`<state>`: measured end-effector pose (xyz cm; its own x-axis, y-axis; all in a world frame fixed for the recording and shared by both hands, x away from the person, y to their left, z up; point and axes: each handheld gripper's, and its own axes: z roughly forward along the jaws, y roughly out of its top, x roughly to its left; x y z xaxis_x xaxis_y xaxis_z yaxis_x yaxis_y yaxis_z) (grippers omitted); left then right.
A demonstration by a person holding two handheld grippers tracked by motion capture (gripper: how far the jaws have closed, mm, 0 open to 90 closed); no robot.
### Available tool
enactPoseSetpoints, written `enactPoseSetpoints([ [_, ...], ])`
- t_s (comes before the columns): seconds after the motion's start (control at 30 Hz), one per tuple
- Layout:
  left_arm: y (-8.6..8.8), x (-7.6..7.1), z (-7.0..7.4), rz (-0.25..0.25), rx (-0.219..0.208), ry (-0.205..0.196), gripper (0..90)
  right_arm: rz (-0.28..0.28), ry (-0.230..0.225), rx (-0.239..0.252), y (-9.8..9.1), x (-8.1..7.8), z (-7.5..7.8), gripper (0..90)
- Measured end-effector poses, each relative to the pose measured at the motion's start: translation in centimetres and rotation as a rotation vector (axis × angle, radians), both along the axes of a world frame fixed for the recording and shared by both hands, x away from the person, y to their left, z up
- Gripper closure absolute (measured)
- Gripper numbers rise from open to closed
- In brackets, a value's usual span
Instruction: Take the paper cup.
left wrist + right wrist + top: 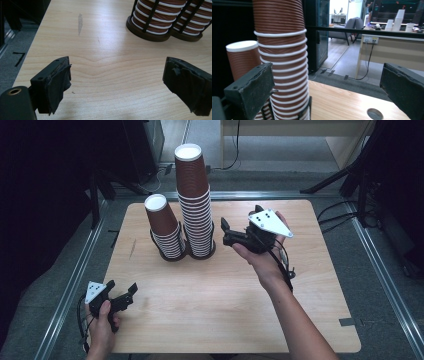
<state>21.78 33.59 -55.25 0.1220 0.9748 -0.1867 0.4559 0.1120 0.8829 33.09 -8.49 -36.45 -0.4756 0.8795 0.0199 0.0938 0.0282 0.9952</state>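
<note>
Two cup stacks (pixel 180 215) on the table (pixel 310 285), side by side toward its far left: a tall stack (pixel 195 202) and a short stack (pixel 165 227), each upside down in a black wire holder (pixel 172 251). Brown ribbed paper, white rims banding each stack, white bases on top. Touching at the holders, leaning slightly apart higher up.

Just right of the tall stack, right gripper (pixel 226 233), jaws spread wide, nothing between them, pointed at the stack from the side without touching. From the right gripper view, tall stack (pixel 282 57) close ahead beside the left jaw, short one (pixel 243 58) behind it.

Probably between grips: either about to take a cup from the tall stack or just let one go; cannot tell which. Next move, by that reading: bring the open jaws around the top cup, close lightly so the paper does not crush, lift straight up to free it from the nest without tipping the holder.

Near the table's front left corner, left gripper (pixel 121 294), jaws apart and empty, resting low, well apart from the cups. From its own view, bare wood between the jaws and both holder bases (pixel 165 32) farther off.
</note>
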Motion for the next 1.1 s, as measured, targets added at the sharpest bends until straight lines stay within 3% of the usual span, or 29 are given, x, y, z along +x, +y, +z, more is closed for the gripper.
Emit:
enactPoseSetpoints([
  [0.43,0.1,0.0,0.0,-0.006,-0.010,0.002,7.8,0.045,-0.010,0.012,3.8,1.4,2.1,0.0],
  [0.6,0.2,0.0,0.0,-0.004,-0.026,0.003,7.8,0.051,0.000,0.027,5.0,2.1,2.6,0.0],
  [1.1,0.2,0.0,0.0,-0.006,-0.021,0.002,7.8,0.058,0.001,0.033,9.0,4.2,3.8,0.0],
])
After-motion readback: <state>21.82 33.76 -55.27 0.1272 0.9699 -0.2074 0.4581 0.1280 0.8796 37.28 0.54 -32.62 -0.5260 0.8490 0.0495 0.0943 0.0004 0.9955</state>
